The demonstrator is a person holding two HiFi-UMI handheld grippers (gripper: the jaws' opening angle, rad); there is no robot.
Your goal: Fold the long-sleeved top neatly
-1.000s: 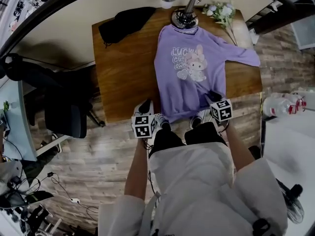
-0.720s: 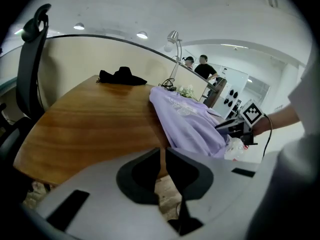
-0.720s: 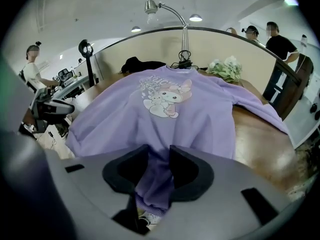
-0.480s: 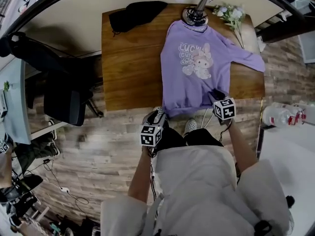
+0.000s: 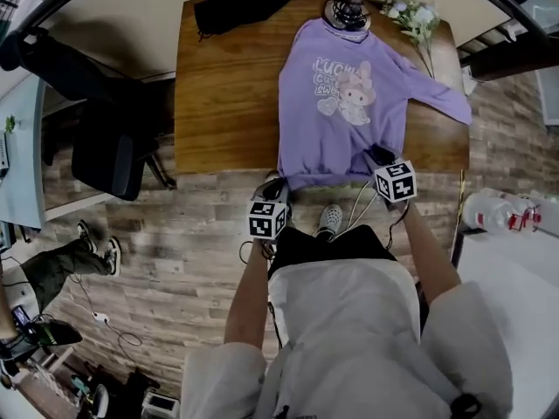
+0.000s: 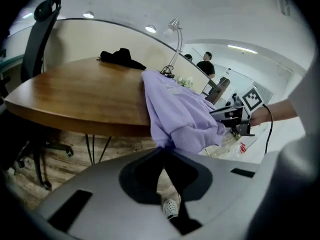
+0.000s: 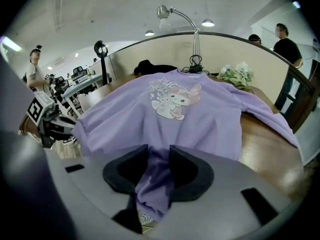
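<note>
So the setup is a wooden table (image 5: pixel 223 103) on a plank floor (image 5: pixel 175 260), seen from above. There's a lamp base (image 5: pixel 348 11) at the top edge, some white flowers (image 5: pixel 417 17) in the upper right, a black garment (image 5: pixel 240 3) bunched at the upper left corner, and a dark office chair (image 5: pixel 109 151) off to the left. The purple top (image 5: pixel 349 120) lies flat, print side up, on the right half of the table. Its collar is right by the lamp base, one sleeve runs out toward the right edge, and the hem sits at the near edge in the middle of the frame. The left gripper (image 6: pixel 163 151) is down at the hem's lower left corner. Its jaws have just been closing and now sit pretty much together, with the corner of the fabric pinched at the tips and drooping off the table edge. The right gripper (image 7: pixel 159 166) is at the hem's lower right part, clamped on a fold of the purple fabric that bunches up between its black pads (image 7: pixel 187 169). The two grippers are apart, one at each end of the hem.
</note>
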